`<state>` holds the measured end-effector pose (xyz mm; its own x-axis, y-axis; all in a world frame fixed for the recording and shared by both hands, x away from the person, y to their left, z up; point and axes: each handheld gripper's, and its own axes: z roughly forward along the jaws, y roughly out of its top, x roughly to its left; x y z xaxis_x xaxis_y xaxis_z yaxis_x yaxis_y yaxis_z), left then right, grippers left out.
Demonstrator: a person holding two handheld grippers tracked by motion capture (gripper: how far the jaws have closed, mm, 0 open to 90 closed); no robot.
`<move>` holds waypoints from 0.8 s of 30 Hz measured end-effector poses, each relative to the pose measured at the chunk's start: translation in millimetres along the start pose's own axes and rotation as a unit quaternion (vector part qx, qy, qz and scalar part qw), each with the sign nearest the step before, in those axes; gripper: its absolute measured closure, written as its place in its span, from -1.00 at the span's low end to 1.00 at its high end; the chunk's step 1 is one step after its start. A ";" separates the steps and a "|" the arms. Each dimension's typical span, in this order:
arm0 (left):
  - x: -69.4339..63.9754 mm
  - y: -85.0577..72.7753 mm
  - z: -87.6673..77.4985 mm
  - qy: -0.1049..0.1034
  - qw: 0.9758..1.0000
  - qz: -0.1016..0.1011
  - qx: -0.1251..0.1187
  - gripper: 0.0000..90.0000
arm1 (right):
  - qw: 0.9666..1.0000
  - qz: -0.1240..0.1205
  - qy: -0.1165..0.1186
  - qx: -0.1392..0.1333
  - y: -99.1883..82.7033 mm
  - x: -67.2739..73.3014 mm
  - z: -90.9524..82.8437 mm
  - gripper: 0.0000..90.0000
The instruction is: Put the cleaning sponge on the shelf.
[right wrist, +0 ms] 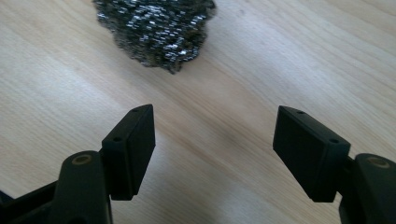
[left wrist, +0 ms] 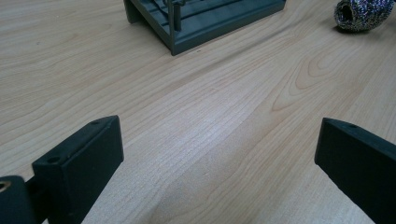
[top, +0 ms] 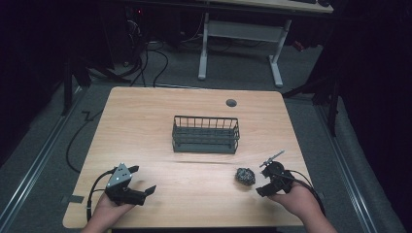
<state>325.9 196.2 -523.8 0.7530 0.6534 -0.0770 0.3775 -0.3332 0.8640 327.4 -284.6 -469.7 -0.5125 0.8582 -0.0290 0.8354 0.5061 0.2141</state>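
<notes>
With both my grippers spread empty, the steel scourer (right wrist: 156, 32) lies just ahead of my right gripper (right wrist: 214, 140).
From above, the wire basket (top: 206, 134) sits mid-table — my left gripper (left wrist: 219, 154) faces its corner.

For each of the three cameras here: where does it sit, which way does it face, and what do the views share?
High view: above the person's side, facing forward and down on the table; both hands, left gripper and right gripper show.
Left gripper view: low over the table, facing the wire basket and steel scourer; its own open jaws show.
Right gripper view: close above the scourer; its open jaws show.
Shared: the scourer appears in all three.
</notes>
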 end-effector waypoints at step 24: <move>0.7 -0.4 2.8 0.000 1.000 -0.003 0.004 -0.96 | 0.999 -0.034 0.023 0.015 28.3 17.3 -2.6 -0.70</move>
<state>327.8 194.9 -525.6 0.7507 0.6556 -0.0815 0.3861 -0.3353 0.8594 341.6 -255.6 -461.6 -0.5758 0.8176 0.0035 0.8040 0.5655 0.1841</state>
